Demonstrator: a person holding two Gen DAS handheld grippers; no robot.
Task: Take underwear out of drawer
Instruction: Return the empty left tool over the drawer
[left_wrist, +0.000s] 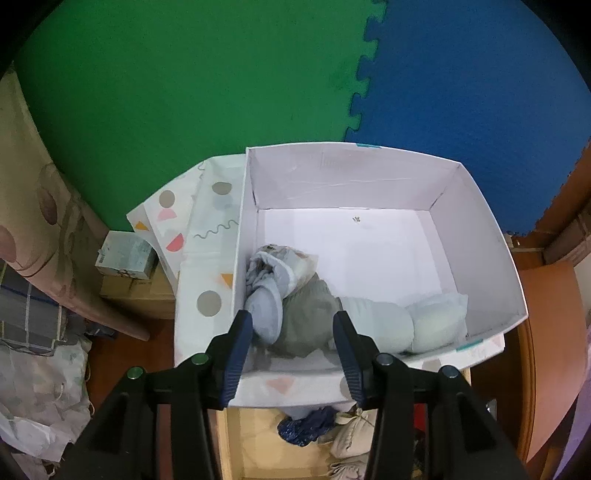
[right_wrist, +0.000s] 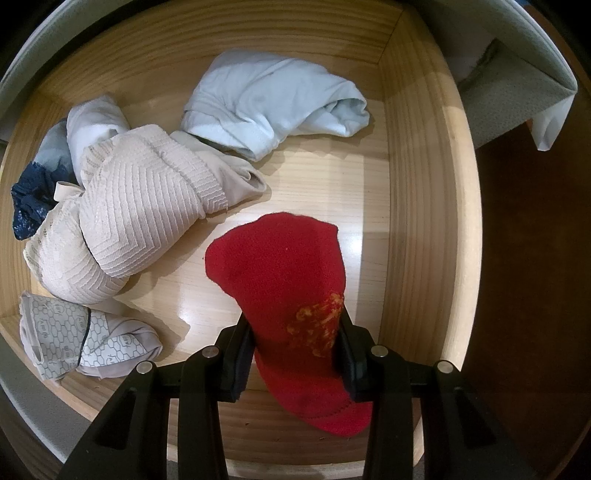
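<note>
- Drawer (right_wrist: 424, 184): pale wood, seen from above by the right wrist camera. It holds several pieces of underwear.
- Red piece (right_wrist: 284, 273): sits between the fingers of the right gripper (right_wrist: 293, 332), near the drawer's front wall. Both pads press into its sides; its upper part spreads out beyond the fingertips and its hem hangs back toward the camera.
- Right gripper jaws: narrow, clamped on the red piece. The gripper points straight down into the drawer.
- Beige ribbed piece (right_wrist: 147, 210): lies on the drawer floor, left of the red piece and apart from it.
- Pale blue piece (right_wrist: 273, 103): lies toward the drawer's far wall, beyond the red piece.
- Patterned piece (right_wrist: 88, 339): lies in the drawer's near left corner.
- Navy lace piece (right_wrist: 29, 206): lies against the drawer's left wall, partly under the beige one.
- Box (left_wrist: 480, 236): white, open-topped, beyond the drawer in the left wrist view. Folded pieces line its near wall.
- Grey piece (left_wrist: 306, 317): lies in the box, in line with the gap of the left gripper (left_wrist: 293, 325).
- Left gripper jaws: partly open, holding nothing; whether the fingertips touch the grey piece cannot be told.
</note>
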